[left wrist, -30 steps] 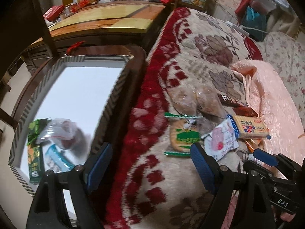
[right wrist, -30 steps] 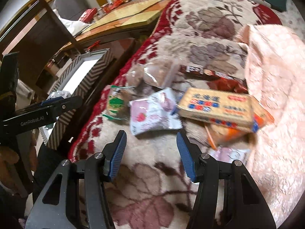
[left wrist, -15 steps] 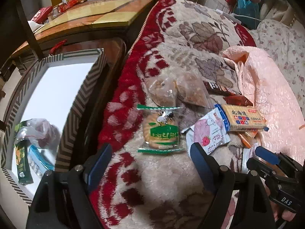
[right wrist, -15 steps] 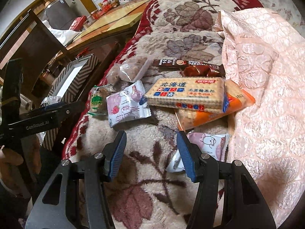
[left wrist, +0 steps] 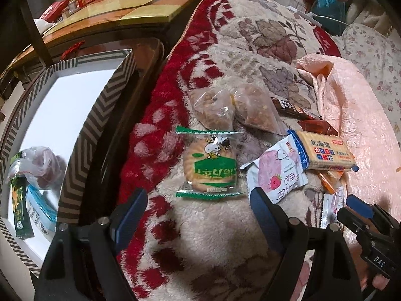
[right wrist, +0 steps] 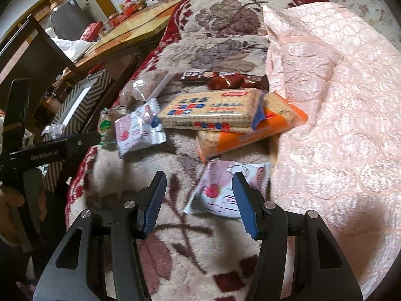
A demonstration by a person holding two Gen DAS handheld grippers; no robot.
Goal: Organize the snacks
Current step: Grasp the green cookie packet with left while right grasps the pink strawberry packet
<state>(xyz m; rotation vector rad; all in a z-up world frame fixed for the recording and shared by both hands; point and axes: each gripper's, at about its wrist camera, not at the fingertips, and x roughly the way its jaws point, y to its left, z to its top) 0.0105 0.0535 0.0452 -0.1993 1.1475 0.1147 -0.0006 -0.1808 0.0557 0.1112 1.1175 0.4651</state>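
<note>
Closer now, right hand-held gripper (right wrist: 199, 202) straddles strawberry packet (right wrist: 220, 190), jaws apart.

1. The snacks lie on the blanket (left wrist: 213, 230), right of the box (left wrist: 100, 115).
2. The round cracker pack (left wrist: 210, 168) lies left of the strawberry packet (left wrist: 275, 175).
3. Two clear bags (left wrist: 233, 110) lie behind the cracker pack.
4. The biscuit pack (right wrist: 210, 113) rests on another biscuit pack (right wrist: 250, 135).
5. A second strawberry packet (right wrist: 220, 190) lies in front of both.
6. The quilt (right wrist: 338, 113) lies right of the pile.
</note>
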